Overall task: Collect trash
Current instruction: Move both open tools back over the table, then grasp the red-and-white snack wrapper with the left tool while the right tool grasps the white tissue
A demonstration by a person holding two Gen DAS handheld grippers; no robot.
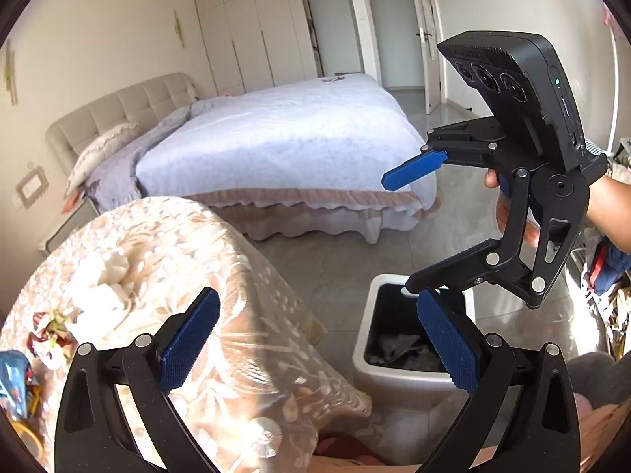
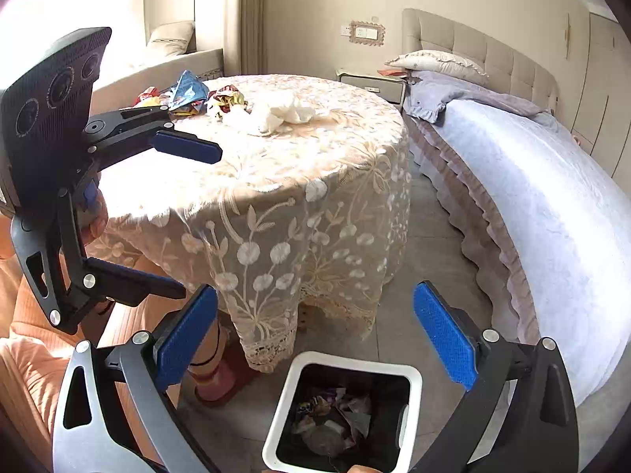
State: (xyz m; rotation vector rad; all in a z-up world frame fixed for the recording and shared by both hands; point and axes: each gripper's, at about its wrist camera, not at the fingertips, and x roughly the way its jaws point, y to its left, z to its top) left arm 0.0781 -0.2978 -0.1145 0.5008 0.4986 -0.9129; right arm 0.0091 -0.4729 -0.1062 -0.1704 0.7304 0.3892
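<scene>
Both pairs of tongs are seen spread wide, nothing gripped between the blue pads. The left tongs are held over the table edge and the white bin; the right tongs are held directly above that bin.

From the right wrist, the bin's black-lined inside is looked straight into: crumpled wrappers and grey scraps are seen at the bottom (too jumbled to be counted). From the left wrist only a dark heap is made out in there.

One table and one bin are counted. On the lace cloth, ahead and to the left of the right tongs, the trash is laid out: one pile of white tissues, one blue wrapper, and a cluster of red and yellow wrappers just beside it. The same tissues and wrappers are caught left of the left tongs.

The bed is shown to the right of the right tongs; a wardrobe and a door are shown only from the left wrist.
</scene>
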